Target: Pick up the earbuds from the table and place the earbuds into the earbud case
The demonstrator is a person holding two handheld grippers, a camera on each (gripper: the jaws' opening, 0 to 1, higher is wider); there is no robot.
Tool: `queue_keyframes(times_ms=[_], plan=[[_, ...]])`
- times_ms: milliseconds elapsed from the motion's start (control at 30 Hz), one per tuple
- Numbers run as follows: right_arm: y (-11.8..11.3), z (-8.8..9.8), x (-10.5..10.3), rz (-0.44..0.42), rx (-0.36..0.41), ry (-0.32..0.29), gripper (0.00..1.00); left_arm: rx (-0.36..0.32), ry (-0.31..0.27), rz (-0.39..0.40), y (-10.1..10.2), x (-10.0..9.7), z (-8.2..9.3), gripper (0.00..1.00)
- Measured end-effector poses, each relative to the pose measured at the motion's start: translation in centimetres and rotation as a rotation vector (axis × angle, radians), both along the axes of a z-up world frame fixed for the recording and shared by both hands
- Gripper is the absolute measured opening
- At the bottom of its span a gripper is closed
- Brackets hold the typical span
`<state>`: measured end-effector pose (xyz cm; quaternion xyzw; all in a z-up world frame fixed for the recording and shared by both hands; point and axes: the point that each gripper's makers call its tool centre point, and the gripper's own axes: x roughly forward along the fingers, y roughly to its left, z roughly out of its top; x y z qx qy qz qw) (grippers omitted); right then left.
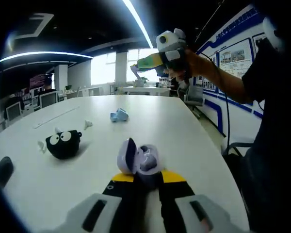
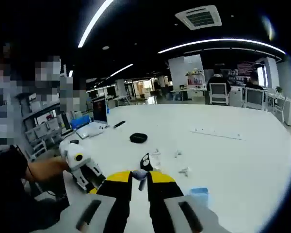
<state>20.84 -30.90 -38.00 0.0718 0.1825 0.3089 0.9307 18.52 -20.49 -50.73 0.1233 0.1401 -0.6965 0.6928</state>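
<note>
I have the left gripper (image 1: 146, 182) clamped on the lavender hinged earbud case (image 1: 139, 160), jaws nearly closed round its base, lid flipped open to the left. In the left gripper view it sits just above the white table (image 1: 184, 131); I cannot tell if it touches.

The right gripper (image 2: 139, 187) is drawn nearly closed with a small pale lavender piece (image 2: 139, 175) at its tips, probably an earbud; it's too small for me to be sure of the grip. In the left gripper view that same gripper is held high, well above the table and away from the case.

On the table I see small white earbud-like pieces: one near the blue plastic object (image 1: 119, 115), at (image 1: 88, 124), and one just beside the black round toy with googly eyes (image 1: 64, 143), at (image 1: 41, 145). The right gripper view shows three more pale bits (image 2: 177, 154) past its tips.

My read: transfer step, one bud in hand, not yet seated. Next I need to bring the right gripper down over the open case, line the bud up with a well, and release only once it is seated. I hold the case steady with the left. Risk: the bud slips from such a thin pinch.
</note>
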Motion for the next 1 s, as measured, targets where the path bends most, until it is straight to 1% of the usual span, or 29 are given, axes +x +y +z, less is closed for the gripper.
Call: queue_keyframes(times_ms=[133,267,300,367,467,633,833,900,1000], plan=[[1.3,-0.8,-0.7,-0.014,0.016,-0.019,0.12,-0.001,0.0,0.001,0.0,0.0,0.0,0.19],[2.5,-1.2,-1.0,-0.05,0.016,-0.07,0.12,-0.002,0.001,0.001,0.0,0.0,0.0,0.19],[2.8,-1.2,-1.1,-0.059,0.01,-0.089,0.12,-0.002,0.0,0.001,0.0,0.0,0.0,0.19],[3.6,-1.5,-1.4,-0.076,0.0,-0.107,0.12,-0.002,0.001,0.001,0.0,0.0,0.0,0.19],[4.6,-2.2,-1.6,-0.1,-0.055,-0.148,0.12,-0.002,0.002,0.001,0.0,0.0,0.0,0.19],[6.8,-3.2,-2.4,-0.122,-0.071,-0.183,0.12,-0.002,0.001,0.001,0.0,0.0,0.0,0.19],[7.6,-3.6,-2.6,-0.166,-0.065,-0.21,0.12,-0.002,-0.001,0.001,0.0,0.0,0.0,0.19],[7.7,-3.6,-2.7,-0.194,-0.03,-0.219,0.12,-0.003,-0.001,0.001,0.0,0.0,0.0,0.19],[8.0,-3.9,-2.8,-0.213,0.0,-0.215,0.12,-0.003,-0.001,0.001,0.0,0.0,0.0,0.19]])
